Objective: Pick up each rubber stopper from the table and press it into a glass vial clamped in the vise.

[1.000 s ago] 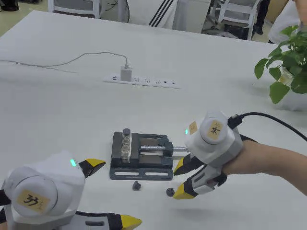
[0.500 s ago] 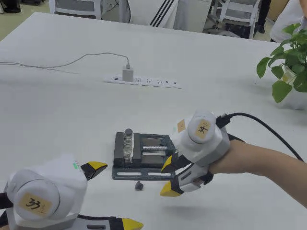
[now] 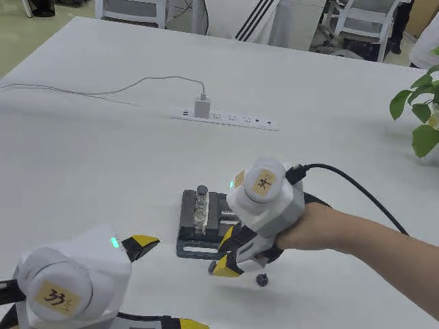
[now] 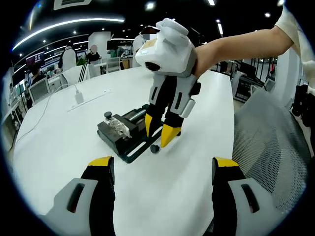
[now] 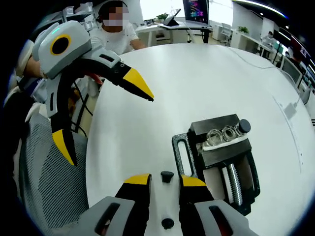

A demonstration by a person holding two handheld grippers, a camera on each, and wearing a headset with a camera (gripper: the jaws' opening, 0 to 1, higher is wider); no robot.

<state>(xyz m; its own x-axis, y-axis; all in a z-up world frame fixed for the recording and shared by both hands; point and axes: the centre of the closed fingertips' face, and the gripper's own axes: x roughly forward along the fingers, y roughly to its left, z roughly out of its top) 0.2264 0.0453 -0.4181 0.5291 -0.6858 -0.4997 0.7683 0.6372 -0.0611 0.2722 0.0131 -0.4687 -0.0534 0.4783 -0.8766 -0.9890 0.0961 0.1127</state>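
Observation:
A black vise clamps a row of glass vials; the far vial carries a dark rubber stopper. My right gripper hangs just in front of the vise, pointing down. In the right gripper view its jaws stand slightly apart on either side of a loose stopper on the table, without touching it. A second loose stopper lies to the right. My left gripper is wide open and holds nothing, low at the near left. The left gripper view shows the vise and the right gripper.
A white power strip with a plugged charger and its cable lies at the back of the white table. A potted plant stands at the right edge. Chairs stand beyond the table's far side.
My right gripper has moved left, from beside the right-hand loose stopper to over the one in front of the vise. The head camera has shifted. The left gripper stays open.

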